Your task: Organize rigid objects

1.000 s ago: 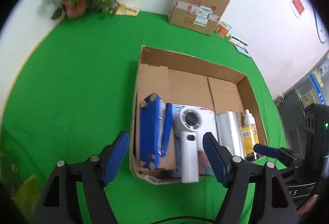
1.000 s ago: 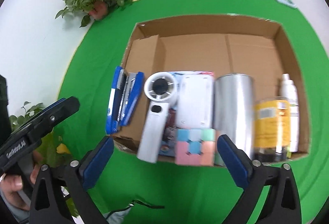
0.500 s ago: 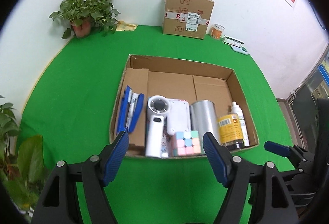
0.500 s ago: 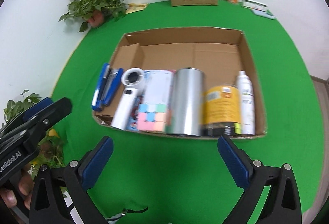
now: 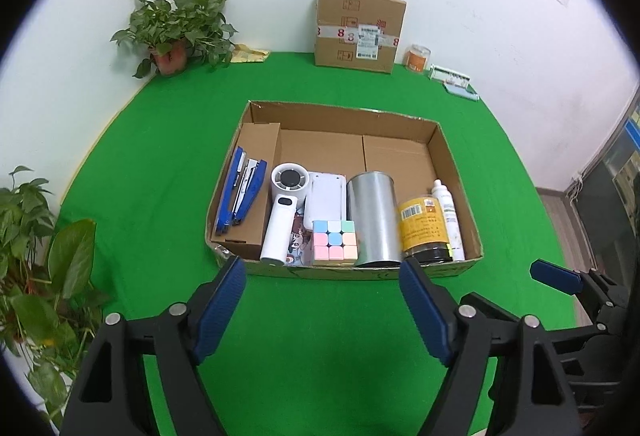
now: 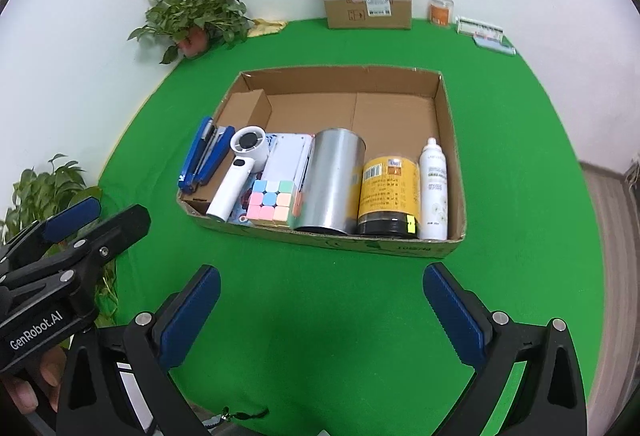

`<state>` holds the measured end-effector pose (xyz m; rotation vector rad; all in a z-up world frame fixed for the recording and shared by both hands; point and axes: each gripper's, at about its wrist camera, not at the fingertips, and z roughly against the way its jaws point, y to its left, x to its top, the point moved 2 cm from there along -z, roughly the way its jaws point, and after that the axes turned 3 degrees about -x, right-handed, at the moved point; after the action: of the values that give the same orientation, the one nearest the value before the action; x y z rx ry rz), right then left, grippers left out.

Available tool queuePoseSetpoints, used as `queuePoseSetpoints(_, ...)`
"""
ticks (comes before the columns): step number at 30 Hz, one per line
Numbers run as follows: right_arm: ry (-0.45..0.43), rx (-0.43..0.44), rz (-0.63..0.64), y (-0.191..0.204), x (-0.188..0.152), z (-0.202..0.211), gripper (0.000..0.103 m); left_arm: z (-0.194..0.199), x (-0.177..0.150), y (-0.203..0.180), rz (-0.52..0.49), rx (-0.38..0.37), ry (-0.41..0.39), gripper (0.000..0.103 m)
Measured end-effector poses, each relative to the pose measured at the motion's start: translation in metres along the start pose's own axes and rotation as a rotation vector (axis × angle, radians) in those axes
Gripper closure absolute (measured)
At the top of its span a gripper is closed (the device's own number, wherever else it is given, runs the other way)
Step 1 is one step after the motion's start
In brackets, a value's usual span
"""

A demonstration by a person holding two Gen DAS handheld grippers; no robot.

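Note:
An open cardboard box [image 5: 256,111] [image 6: 452,123] sits mid-table. Along its near side lie a blue stapler [image 5: 240,191] [image 6: 204,155], a white handheld fan [image 5: 282,220] [image 6: 240,171], a white flat device [image 5: 326,199], a pastel cube [image 5: 334,240] [image 6: 270,203], a silver can [image 5: 372,215] [image 6: 334,179], a yellow jar [image 5: 422,228] [image 6: 386,191] and a white bottle [image 5: 450,215] [image 6: 433,187]. My left gripper [image 5: 322,300] is open and empty, in front of the box. My right gripper [image 6: 320,304] is open and empty, also in front of it.
A taped carton [image 5: 358,29], an orange jar [image 5: 418,57] and small flat items [image 5: 452,77] stand by the back wall. A potted plant [image 5: 176,31] is at the back left, another plant [image 5: 32,244] at the near left edge. Green cloth covers the table [image 5: 160,139].
Both grippers have pulled back and up from the box, so it looks smaller and farther. The things in the box have not moved. Both stay open.

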<state>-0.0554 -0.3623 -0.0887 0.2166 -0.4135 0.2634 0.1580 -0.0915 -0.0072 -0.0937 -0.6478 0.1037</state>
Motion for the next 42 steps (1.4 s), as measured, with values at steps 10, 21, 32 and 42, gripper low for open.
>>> queuePoseSetpoints(10, -0.022, -0.084, -0.03, 0.015, 0.002, 0.032, 0.001, 0.007, 0.014, 0.015, -0.024, -0.038, -0.053, 0.014)
queuePoseSetpoints(21, 0.007, -0.179, -0.03, 0.041, 0.014, 0.028, 0.001, -0.007, 0.024, 0.055, -0.029, -0.026, -0.041, 0.014)
queuePoseSetpoints(32, 0.007, -0.214, -0.026, 0.049, 0.021, 0.027, 0.001, -0.003, 0.021, 0.067, -0.032, -0.042, -0.028, 0.014)
queuePoseSetpoints(42, -0.012, -0.229, -0.01, 0.047, 0.021, 0.037, 0.001, 0.001, 0.02, 0.052, -0.052, -0.046, -0.015, 0.014)
